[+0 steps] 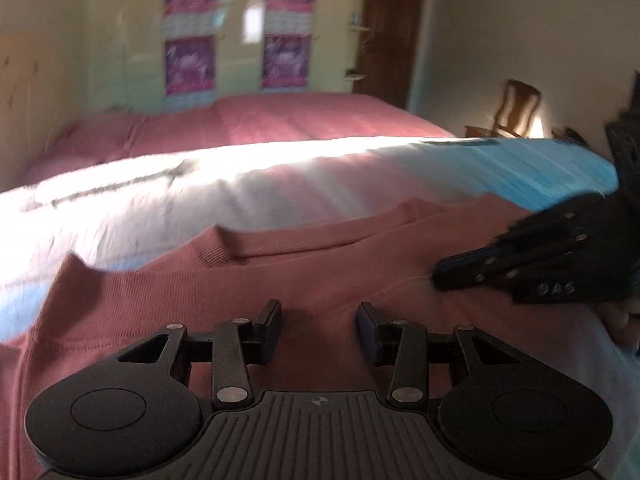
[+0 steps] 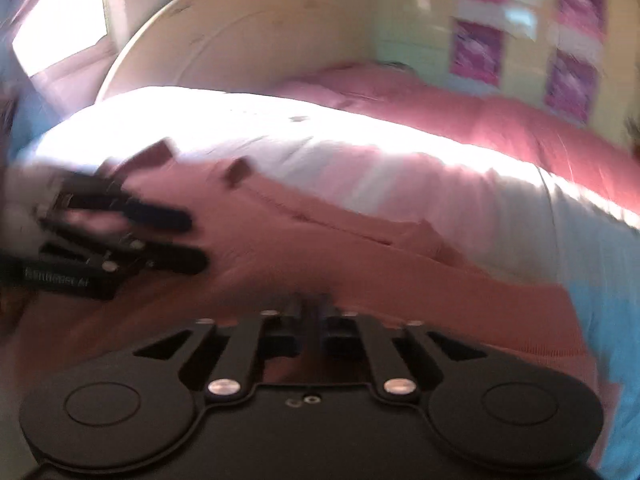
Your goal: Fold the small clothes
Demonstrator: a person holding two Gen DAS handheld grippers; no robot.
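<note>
A pink knit garment [image 1: 280, 276] lies spread on a pale blue-white sheet [image 1: 200, 200] on the bed; it also shows in the right wrist view [image 2: 360, 272]. My left gripper [image 1: 319, 326] is open, its jaws apart just over the garment near its front edge; it also shows at the left of the right wrist view [image 2: 192, 240]. My right gripper [image 2: 311, 312] is shut, its jaws together on the pink cloth; whether cloth is pinched between them is not clear. It shows in the left wrist view [image 1: 444, 274] at the right, low on the garment.
A pink bedspread [image 1: 280, 120] covers the far part of the bed. A cream wardrobe [image 1: 240, 40] with purple posters stands behind. A wooden chair [image 1: 516, 108] and a dark door [image 1: 392, 28] are at the right. A rounded headboard [image 2: 240, 40] stands at the bed's end.
</note>
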